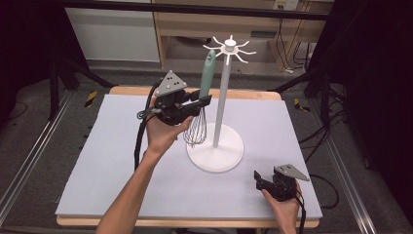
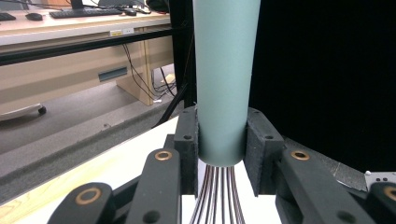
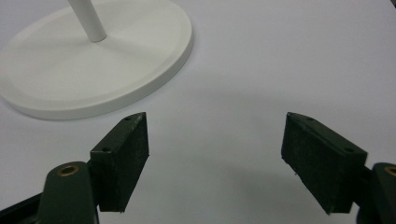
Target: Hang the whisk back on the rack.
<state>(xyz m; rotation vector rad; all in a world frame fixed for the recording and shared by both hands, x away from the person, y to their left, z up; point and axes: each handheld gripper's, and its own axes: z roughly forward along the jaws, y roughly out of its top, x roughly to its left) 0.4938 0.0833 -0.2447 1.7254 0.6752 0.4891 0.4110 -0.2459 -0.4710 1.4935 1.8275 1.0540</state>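
A whisk (image 1: pixel 206 78) with a pale teal handle and a wire head (image 1: pixel 196 130) is held upright above the mat, just left of the white stand's pole (image 1: pixel 223 100). My left gripper (image 1: pixel 203 101) is shut on the lower end of its handle. In the left gripper view the teal handle (image 2: pixel 224 79) rises between the two pads, with the wires (image 2: pixel 217 196) running down below. The stand has a round base (image 1: pixel 216 151) and a ring of hooks (image 1: pixel 230 48) at the top. My right gripper (image 1: pixel 259 181) rests near the mat's front right, jaws wide apart and empty (image 3: pixel 215 158).
A pale mat (image 1: pixel 107 165) covers the wooden table. The stand's base (image 3: pixel 88 70) lies just ahead and left of my right gripper. Dark frame legs and cables stand on the floor around the table; wooden shelving is behind.
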